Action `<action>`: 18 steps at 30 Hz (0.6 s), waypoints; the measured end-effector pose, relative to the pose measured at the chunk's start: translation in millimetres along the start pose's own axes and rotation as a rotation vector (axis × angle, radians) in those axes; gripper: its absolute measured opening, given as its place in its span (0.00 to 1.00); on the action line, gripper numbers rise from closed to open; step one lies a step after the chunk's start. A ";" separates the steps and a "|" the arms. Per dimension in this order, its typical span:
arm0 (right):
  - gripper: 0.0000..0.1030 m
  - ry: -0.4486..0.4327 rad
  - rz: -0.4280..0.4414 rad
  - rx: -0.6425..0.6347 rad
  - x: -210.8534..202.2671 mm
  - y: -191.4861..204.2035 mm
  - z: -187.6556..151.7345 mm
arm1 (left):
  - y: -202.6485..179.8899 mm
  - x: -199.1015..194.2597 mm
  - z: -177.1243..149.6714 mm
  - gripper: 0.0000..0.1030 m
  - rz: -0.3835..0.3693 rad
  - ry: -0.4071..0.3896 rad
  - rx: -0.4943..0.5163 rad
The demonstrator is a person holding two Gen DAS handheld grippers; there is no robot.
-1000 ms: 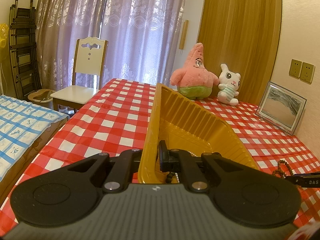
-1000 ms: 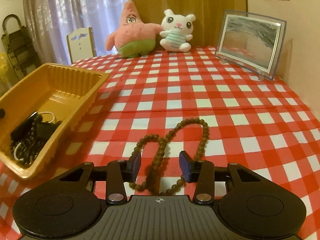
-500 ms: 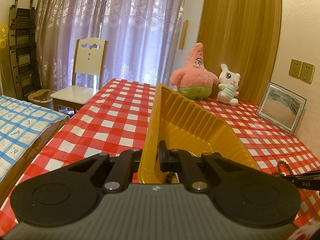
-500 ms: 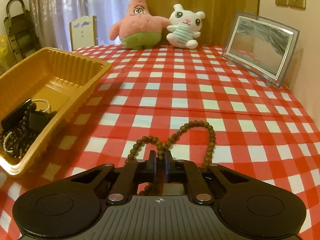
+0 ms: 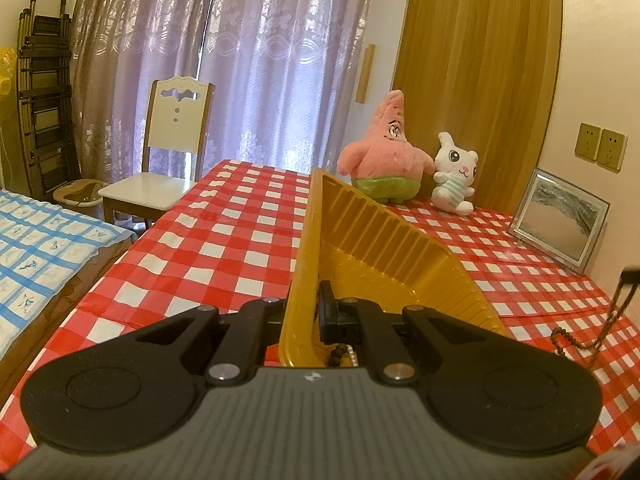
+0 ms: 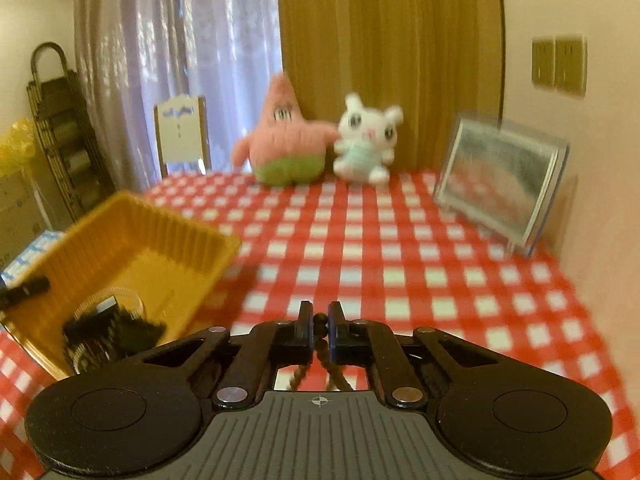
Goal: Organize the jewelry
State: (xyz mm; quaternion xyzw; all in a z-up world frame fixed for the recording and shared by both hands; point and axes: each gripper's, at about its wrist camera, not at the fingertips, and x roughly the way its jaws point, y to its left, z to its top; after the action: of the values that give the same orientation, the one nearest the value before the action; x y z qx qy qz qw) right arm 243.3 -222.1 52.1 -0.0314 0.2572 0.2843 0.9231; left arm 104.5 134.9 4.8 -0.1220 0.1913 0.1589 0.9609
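Right gripper (image 6: pixel 319 318) pinches bead string (image 6: pixel 320 320); left gripper (image 5: pixel 310 300) clamps yellow tray (image 5: pixel 304 240) wall.

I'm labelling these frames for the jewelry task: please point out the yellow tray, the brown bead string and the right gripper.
yellow tray (image 6: pixel 176 236): right wrist view, far ribbed wall.
brown bead string (image 6: pixel 320 319): right wrist view, bead pinched between the fingers.
right gripper (image 6: pixel 319 314): right wrist view, midway between fingertips.

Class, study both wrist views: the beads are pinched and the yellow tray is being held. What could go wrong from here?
1. The right gripper pinches the brown bead string at one spot only; the loops dangling below could swing, slip free or catch on the yellow tray rim.
2. The left gripper clamps only the tray's thin wall, so a bump might tip it and spill the dark jewelry inside.
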 end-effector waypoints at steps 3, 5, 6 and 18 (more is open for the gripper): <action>0.07 -0.042 0.002 -0.029 -17.6 3.3 21.0 | -0.4 0.0 0.8 0.07 -0.001 0.000 -0.001; 0.07 -0.064 0.010 -0.044 -28.2 5.8 33.6 | -0.7 -0.4 1.2 0.07 -0.005 -0.001 -0.003; 0.07 -0.077 0.011 -0.056 -34.3 8.0 40.4 | -1.0 -0.4 1.3 0.07 -0.006 -0.002 -0.005; 0.07 -0.150 0.102 -0.111 -78.3 36.9 85.2 | -1.7 -0.6 1.3 0.07 -0.012 -0.006 -0.011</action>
State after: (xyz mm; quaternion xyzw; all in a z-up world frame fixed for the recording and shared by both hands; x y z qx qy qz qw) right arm 207.0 -213.7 167.7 -0.0481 0.1727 0.3464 0.9208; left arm 105.0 133.6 6.4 -0.1278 0.1867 0.1548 0.9617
